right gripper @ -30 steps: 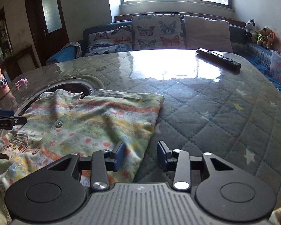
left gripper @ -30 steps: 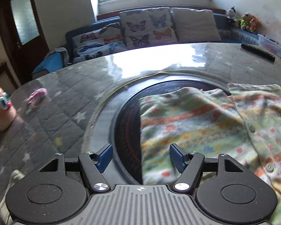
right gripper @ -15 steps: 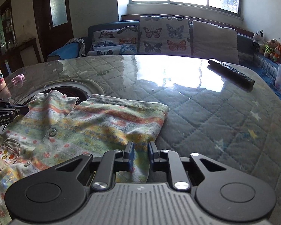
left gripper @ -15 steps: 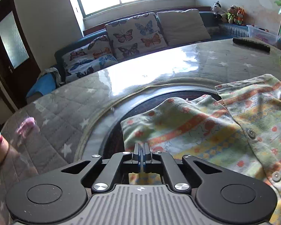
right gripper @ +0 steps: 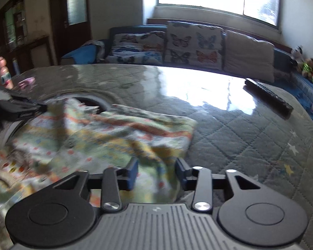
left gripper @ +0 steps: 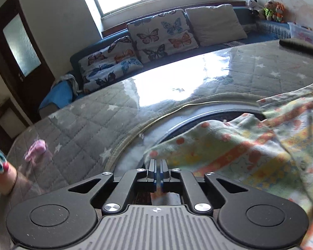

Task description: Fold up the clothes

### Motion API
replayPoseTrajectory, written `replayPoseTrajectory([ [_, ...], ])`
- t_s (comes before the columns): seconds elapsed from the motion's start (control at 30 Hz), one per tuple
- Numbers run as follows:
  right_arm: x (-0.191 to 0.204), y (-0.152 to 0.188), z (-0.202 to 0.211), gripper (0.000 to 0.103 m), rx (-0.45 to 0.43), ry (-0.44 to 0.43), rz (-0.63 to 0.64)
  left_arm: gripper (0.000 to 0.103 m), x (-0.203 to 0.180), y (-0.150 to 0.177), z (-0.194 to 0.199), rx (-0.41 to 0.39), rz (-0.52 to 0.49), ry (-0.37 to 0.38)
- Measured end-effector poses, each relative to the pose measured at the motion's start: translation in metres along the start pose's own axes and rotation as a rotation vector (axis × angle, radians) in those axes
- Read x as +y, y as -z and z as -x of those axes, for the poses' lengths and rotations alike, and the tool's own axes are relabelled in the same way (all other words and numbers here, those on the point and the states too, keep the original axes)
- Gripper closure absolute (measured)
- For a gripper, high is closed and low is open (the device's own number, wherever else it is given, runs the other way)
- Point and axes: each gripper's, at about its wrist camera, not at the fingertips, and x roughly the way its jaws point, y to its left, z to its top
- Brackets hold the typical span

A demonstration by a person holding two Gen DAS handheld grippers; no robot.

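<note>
On the grey quilted star-print table cover [left gripper: 79, 125], the left gripper [left gripper: 157, 174] pinches the lifted edge of the colourful striped, patterned cotton garment [left gripper: 240, 152], while the right gripper [right gripper: 156, 171] hovers spread over its near corner.

left gripper [left gripper: 157, 174] clamped on the near edge of the patterned shirt [left gripper: 250, 154], cloth lifted over the dark round recess [left gripper: 200, 118] in the quilted table [left gripper: 77, 123]. small pink thing [left gripper: 35, 149] lying far left.
</note>
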Motion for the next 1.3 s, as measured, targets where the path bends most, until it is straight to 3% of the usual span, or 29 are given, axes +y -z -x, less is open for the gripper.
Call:
replayPoseTrajectory([
  [0.13,0.028,0.014,0.019,0.042,0.007,-0.096,0.081,0.096,-0.013,0.016,0.034,-0.027,-0.035,0.064],
  [0.33,0.066,0.03,0.036,0.039,0.026,-0.187,0.168,0.092,-0.043,0.054,0.082,-0.058,-0.123,0.157],
  [0.4,0.074,0.037,0.043,0.038,0.034,-0.208,0.194,0.083,-0.049,0.068,0.095,-0.066,-0.135,0.178],
  [0.6,0.088,0.057,0.063,0.036,0.051,-0.228,0.242,0.083,-0.057,0.099,0.127,-0.113,-0.16,0.165],
  [0.7,0.086,0.062,0.073,0.029,0.049,-0.228,0.224,0.075,-0.061,0.111,0.142,-0.132,-0.158,0.165],
  [0.83,0.079,0.073,0.082,0.028,0.06,-0.217,0.175,0.075,-0.072,0.129,0.16,-0.177,-0.186,0.136],
  [0.97,0.074,0.083,0.09,0.027,0.056,-0.2,0.148,0.052,-0.073,0.137,0.171,-0.188,-0.171,0.136],
  [1.03,0.072,0.082,0.095,0.027,0.051,-0.202,0.131,0.049,-0.067,0.138,0.172,-0.176,-0.142,0.136],
  [1.3,0.095,0.071,0.114,0.039,0.02,-0.386,0.127,0.048,-0.042,0.138,0.181,-0.152,-0.032,0.128],
])
